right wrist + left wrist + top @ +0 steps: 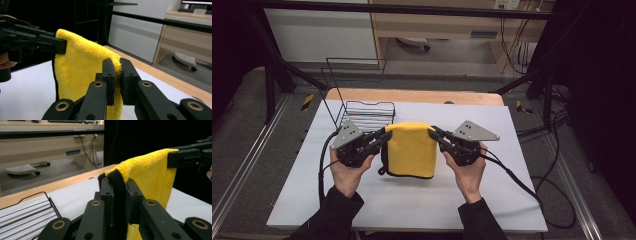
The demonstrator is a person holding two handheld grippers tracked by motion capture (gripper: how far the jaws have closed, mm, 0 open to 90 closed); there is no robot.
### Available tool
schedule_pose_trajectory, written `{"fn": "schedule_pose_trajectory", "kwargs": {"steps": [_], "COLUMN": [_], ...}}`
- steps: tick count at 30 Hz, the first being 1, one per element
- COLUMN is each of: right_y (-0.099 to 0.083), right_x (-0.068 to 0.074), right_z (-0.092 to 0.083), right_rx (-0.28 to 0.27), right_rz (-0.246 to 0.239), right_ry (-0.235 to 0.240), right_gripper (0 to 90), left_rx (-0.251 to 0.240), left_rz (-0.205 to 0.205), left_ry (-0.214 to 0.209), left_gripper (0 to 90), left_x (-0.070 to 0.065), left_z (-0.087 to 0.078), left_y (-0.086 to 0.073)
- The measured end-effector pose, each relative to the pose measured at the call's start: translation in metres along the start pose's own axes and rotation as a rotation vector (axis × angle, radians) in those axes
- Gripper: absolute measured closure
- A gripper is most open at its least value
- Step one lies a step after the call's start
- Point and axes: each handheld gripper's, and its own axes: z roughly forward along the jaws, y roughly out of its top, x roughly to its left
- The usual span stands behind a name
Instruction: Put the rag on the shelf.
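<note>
A yellow towel (411, 149) with a black hem hangs folded above the white table top (362, 200), held up by its two top corners. My left gripper (386, 134) is shut on the towel's left corner, where the black hem sits between its jaws. In the left gripper view the yellow towel (150, 172) stretches away to the right gripper (172, 158). My right gripper (432, 132) is shut on the right corner. The right gripper view has the towel (80, 67) pinched between its own jaws, with the left gripper (62, 46) clamped at the far corner.
A black wire rack (362, 107) stands at the back left of the table, just behind the left gripper. A wooden strip (412, 96) runs along the table's far edge. Cables (522, 185) trail from both grippers. Dark frame posts stand at both sides.
</note>
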Motion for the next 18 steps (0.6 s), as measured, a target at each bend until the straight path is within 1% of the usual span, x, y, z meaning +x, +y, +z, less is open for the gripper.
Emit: {"fn": "schedule_pose_trajectory", "kwargs": {"steps": [2, 8, 13, 18], "right_y": [0.004, 0.011, 0.019, 0.028], "right_x": [0.001, 0.003, 0.005, 0.007], "right_z": [0.001, 0.004, 0.01, 0.017], "right_rx": [-0.018, -0.039, -0.059, -0.079], "right_rz": [-0.003, -0.003, -0.006, -0.009], "right_ry": [-0.002, -0.004, -0.012, -0.012], "right_gripper": [83.5, 83.5, 83.6, 83.5], "left_rx": [-0.014, -0.037, -0.055, -0.078], "left_rz": [0.011, 0.029, 0.017, 0.01], "left_ry": [0.006, 0.021, 0.028, 0.046], "left_gripper": [79.0, 79.0, 79.0, 79.0], "left_x": [0.001, 0.005, 0.011, 0.019], "left_z": [-0.001, -0.005, -0.007, -0.01], "left_y": [0.002, 0.009, 0.015, 0.021]}}
